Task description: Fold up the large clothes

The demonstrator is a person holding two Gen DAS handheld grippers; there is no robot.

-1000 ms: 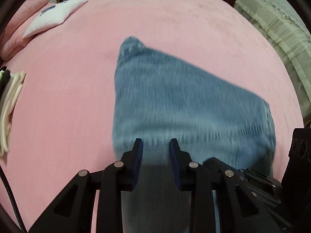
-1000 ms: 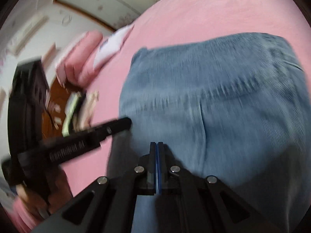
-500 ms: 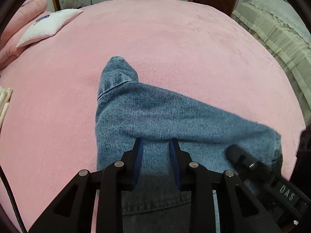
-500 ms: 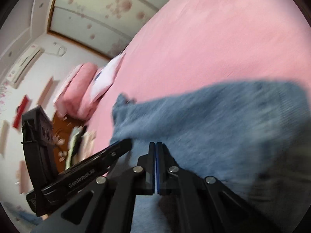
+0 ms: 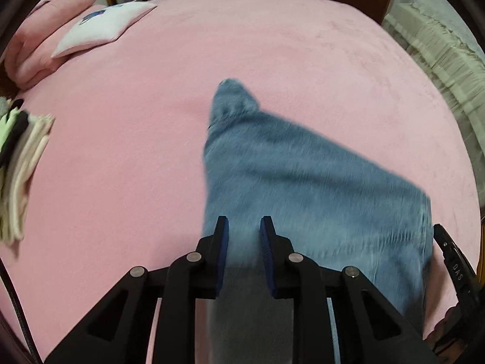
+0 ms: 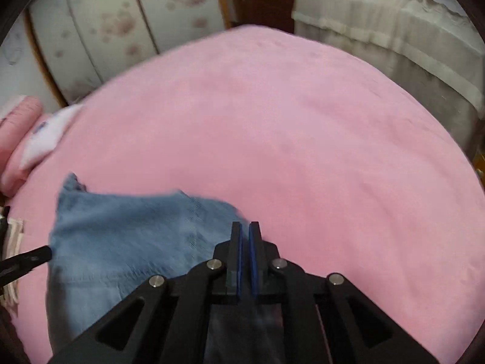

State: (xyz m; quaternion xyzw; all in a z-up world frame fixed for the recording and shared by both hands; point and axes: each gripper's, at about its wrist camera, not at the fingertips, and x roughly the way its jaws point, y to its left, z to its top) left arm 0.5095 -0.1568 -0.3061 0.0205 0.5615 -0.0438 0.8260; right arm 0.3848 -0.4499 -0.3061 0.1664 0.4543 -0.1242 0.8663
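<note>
Denim jeans (image 5: 303,182) on pink bed (image 5: 151,151); left tool (image 5: 242,227) closing round denim; right tool (image 6: 245,230) parting, empty.

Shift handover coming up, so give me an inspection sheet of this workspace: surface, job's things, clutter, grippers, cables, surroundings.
Surface: pink plush bed cover, smooth.
Job's things: blue denim jeans lying folded on the cover, a narrow end pointing away.
Clutter: stack of folded pale clothes at the left edge; white printed pillow; rolled pink blanket.
Grippers: left gripper with jaws apart, just been closing, denim between them; grip unclear. Right gripper has just been opening, a narrow gap, nothing between the tips.
Cables: thin black cable at the left edge.
Surroundings: floral wardrobe doors; cream ruffled bedding.
</note>
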